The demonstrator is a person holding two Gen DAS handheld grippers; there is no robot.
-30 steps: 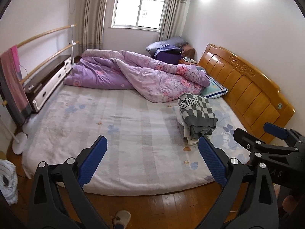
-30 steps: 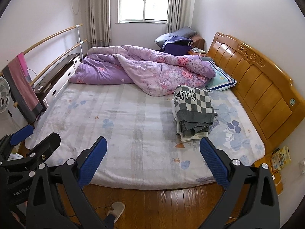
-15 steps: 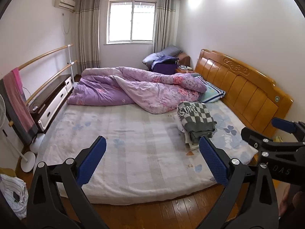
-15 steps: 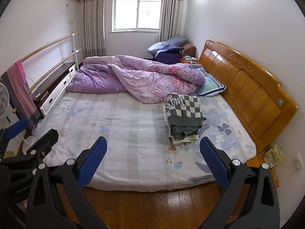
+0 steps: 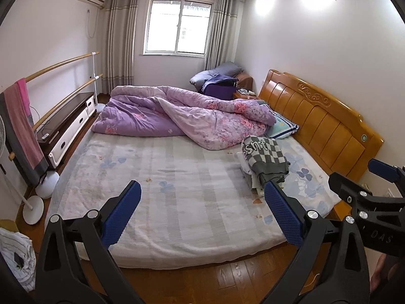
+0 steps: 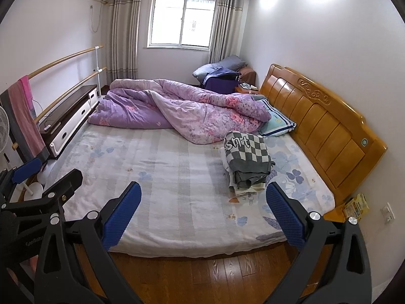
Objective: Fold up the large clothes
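Observation:
A stack of folded clothes with a grey-and-white checkered garment on top lies on the right side of the bed, near the headboard; it also shows in the right wrist view. My left gripper is open and empty, held over the floor off the bed's near edge. My right gripper is open and empty, also back from the bed's near edge. Each gripper shows at the edge of the other's view.
A rumpled purple quilt covers the far side of the bed. A wooden headboard stands on the right. A low cabinet, wooden rails with a hanging towel and a fan stand line the left wall. Clothing lies at bottom left.
Both grippers have pulled back and away from the bed and tilted up, so more of the room and floor shows. Both stay open and empty.

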